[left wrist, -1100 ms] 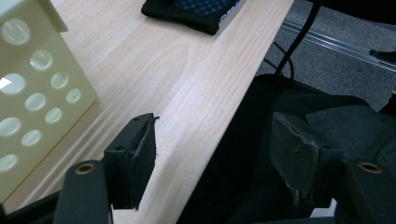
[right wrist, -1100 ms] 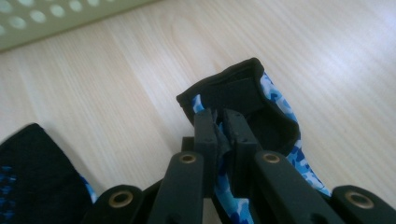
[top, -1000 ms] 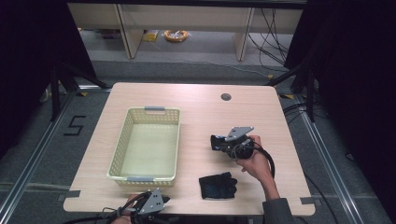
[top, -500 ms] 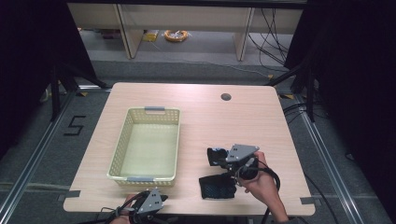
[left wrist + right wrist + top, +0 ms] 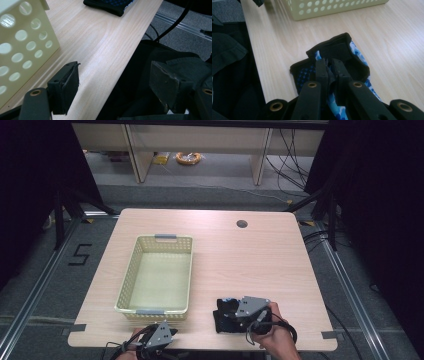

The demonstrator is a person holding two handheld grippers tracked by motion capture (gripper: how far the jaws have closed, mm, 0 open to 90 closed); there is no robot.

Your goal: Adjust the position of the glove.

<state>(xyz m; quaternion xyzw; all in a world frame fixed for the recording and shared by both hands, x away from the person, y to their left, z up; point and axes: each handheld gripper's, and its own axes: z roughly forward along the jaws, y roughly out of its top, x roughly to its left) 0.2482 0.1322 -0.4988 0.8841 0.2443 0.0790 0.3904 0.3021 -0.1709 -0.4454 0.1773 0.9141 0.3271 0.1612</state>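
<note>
A black glove with a blue patterned side (image 5: 220, 322) (image 5: 355, 62) lies flat near the table's front edge, right of the basket. My right gripper (image 5: 227, 312) (image 5: 328, 62) hangs directly over it with its jaws shut, pad against pad; the tips are at the glove's black cuff, and I cannot tell whether they touch it. My left gripper (image 5: 167, 334) (image 5: 115, 80) sits at the front edge by the basket's near corner. Its jaws have just been opening and stand wide with nothing between them. The glove's cuff (image 5: 110, 5) shows far off in the left gripper view.
A pale yellow perforated basket (image 5: 127, 275) (image 5: 22, 45) (image 5: 332, 7) stands empty on the left half of the wooden table (image 5: 250, 255). A round cable hole (image 5: 242, 224) is at the back right. Dark cloth hangs beyond the front edge.
My right gripper has come from the middle right of the table toward the front edge and now hangs over the glove. The left gripper stays at the front edge.
</note>
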